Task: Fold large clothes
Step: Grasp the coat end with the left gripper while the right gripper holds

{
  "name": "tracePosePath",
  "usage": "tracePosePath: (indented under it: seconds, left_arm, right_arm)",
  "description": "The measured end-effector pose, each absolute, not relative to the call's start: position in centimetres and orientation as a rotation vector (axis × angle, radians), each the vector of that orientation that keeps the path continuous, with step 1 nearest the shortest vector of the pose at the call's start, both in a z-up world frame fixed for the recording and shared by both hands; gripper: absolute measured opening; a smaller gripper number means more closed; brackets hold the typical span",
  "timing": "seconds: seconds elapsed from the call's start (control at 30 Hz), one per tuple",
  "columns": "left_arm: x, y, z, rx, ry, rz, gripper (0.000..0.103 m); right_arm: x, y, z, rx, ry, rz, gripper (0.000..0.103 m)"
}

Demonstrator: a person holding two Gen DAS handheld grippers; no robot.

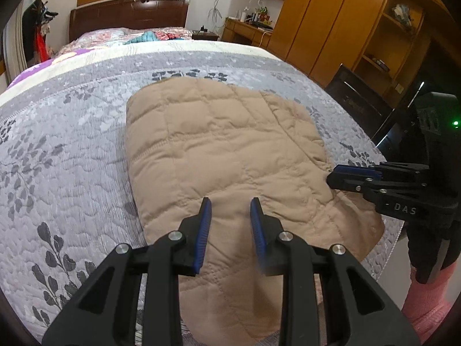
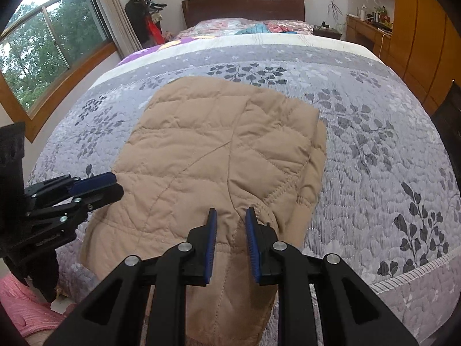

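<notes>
Folded tan jacket [image 1: 224, 155] lies on the bed [image 1: 72, 132]; left gripper [image 1: 230, 204] and right gripper [image 2: 230, 214] hover narrowly parted, empty. The jacket's 6 o'clock edge is hidden behind them.

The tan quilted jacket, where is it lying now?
The tan quilted jacket lies folded on the grey leaf-patterned bedspread at the bed's near edge, central in both views, beneath both grippers.

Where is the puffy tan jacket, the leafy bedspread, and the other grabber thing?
tan jacket [image 1: 224, 144], left wrist view, middle of its quilted top panel.
leafy bedspread [image 2: 389, 173], right wrist view, bare part right of the jacket.
right gripper [image 1: 331, 177], left wrist view, tip of its fingers at the jacket's edge.
</notes>
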State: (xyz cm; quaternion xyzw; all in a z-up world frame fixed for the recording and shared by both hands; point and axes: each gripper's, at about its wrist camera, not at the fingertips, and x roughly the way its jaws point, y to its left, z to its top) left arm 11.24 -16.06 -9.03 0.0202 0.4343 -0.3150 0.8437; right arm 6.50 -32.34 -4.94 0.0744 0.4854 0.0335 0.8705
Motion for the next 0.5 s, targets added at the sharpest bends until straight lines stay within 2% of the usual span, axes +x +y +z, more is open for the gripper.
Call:
tracePosePath:
  seconds: [0.5]
  left_arm:
    - [11.9,-16.3,-11.7,0.061,0.94,-0.681,0.027]
  right_arm:
    - [7.2,-32.2,-8.8,0.169,1.05,0.074,0.02]
